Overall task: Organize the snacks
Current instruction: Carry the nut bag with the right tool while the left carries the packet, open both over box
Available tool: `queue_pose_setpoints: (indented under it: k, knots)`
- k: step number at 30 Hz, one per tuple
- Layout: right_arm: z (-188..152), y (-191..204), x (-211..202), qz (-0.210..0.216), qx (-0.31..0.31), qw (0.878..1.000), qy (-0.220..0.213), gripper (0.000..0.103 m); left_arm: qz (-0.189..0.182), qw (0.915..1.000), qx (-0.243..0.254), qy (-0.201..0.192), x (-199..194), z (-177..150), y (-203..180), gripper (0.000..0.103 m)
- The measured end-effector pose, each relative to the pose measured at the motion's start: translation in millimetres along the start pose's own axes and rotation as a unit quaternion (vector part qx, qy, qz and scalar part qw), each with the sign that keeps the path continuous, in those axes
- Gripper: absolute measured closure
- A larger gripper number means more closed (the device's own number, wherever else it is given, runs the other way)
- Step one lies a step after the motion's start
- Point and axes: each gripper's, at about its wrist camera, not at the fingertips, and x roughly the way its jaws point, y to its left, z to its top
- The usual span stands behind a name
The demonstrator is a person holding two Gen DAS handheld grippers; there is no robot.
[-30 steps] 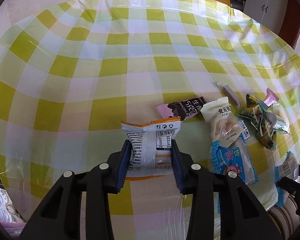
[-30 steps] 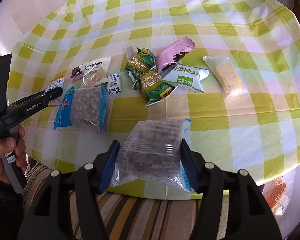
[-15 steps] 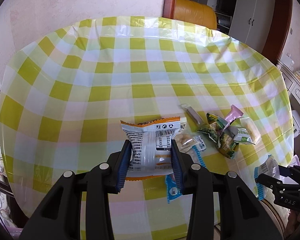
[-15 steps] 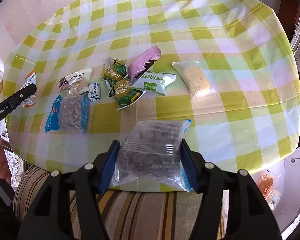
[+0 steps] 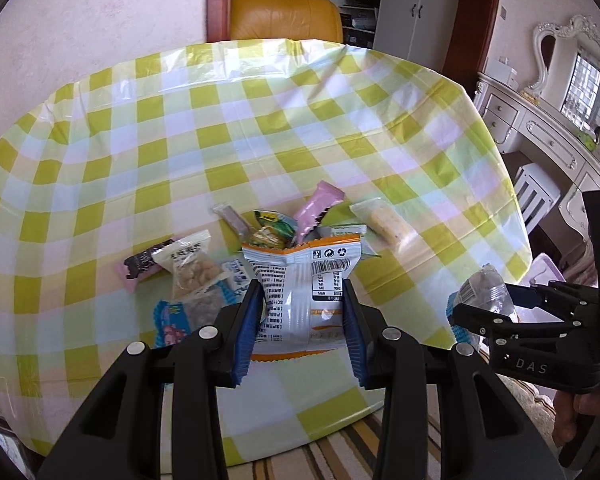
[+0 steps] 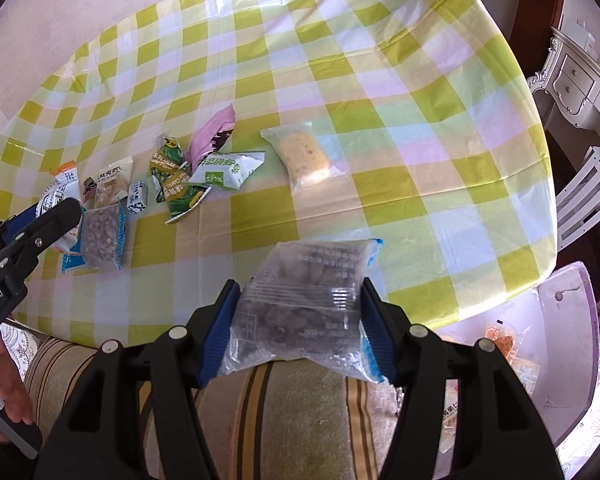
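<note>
My left gripper (image 5: pixel 302 304) is shut on a white-and-orange snack packet (image 5: pixel 304 292), held in the air over the near part of the checked table (image 5: pixel 260 128). My right gripper (image 6: pixel 300 300) is shut on a clear packet of dark pieces with blue ends (image 6: pixel 304 292), held above the table's front edge. On the cloth lie a pink wrapper (image 6: pixel 214 136), green packets (image 6: pixel 176 184), a white-and-green packet (image 6: pixel 228 168), a clear packet with a yellow cake (image 6: pixel 304 156) and a blue-edged nut packet (image 6: pixel 102 236). The right wrist view shows the left gripper (image 6: pixel 56 212) at the left edge.
A striped cushion (image 6: pixel 300 412) lies below the table's near edge. A clear plastic bin with snacks (image 6: pixel 540 340) sits low on the right, next to a white chair (image 6: pixel 580 200). An orange chair (image 5: pixel 284 16) stands behind the table and a white dresser (image 5: pixel 540 128) to the right.
Both grippers have drawn back and risen with their packets. The left has swung right, so the snack pile now lies behind its packet, and the right gripper shows larger beside it.
</note>
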Motion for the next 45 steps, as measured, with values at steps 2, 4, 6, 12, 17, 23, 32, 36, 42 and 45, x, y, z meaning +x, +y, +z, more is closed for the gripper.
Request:
queue_pose_setpoints:
  k: [2,4,6,12,17,23,32,36,42,45]
  knots:
    - [-2.6,-10.0,-1.7,-0.006,0.007,1.000,0.000,0.043,-0.017,0.9997,0.014,0.009,6.1,-1.8,-17.0,0.065]
    - [-5.7,-20.2,-3.5,-0.011,0.016,1.000,-0.001,0.043,-0.028,0.9991,0.028,0.018,12.0,-4.3,-32.5,0.065]
    - [-9.0,-30.5,-5.0,-0.015,0.025,1.000,-0.001,0.043,-0.037,0.9982,0.040,0.026,16.7,-6.0,-45.9,0.065]
    - [-19.9,-62.0,-5.7,-0.029,0.050,0.998,0.000,0.043,-0.062,0.9954,0.055,0.048,28.8,-11.2,-70.6,0.065]
    - [-28.7,-91.6,-9.7,-0.045,0.070,0.997,-0.006,0.043,-0.084,0.9916,0.070,0.069,40.2,-13.5,-91.7,0.065]
    - [-41.9,-131.0,-10.6,-0.067,0.096,0.993,-0.006,0.043,-0.128,0.9822,0.098,0.096,53.8,-13.5,-133.1,0.065]
    - [-68.4,-195.4,-3.9,-0.106,0.148,0.983,0.005,0.043,-0.165,0.9571,0.195,0.138,75.6,-23.0,-218.7,0.065]
    - [-81.8,-218.3,3.1,-0.128,0.167,0.977,0.017,0.043,-0.173,0.9418,0.238,0.162,88.2,-31.9,-248.0,0.065]
    - [-101.6,-243.0,17.5,-0.150,0.193,0.969,0.039,0.043,-0.172,0.9235,0.280,0.199,110.3,-41.6,-273.0,0.065]
    - [-108.5,-248.2,25.1,-0.154,0.201,0.966,0.049,0.043,-0.169,0.9193,0.289,0.207,118.1,-43.8,-279.1,0.065]
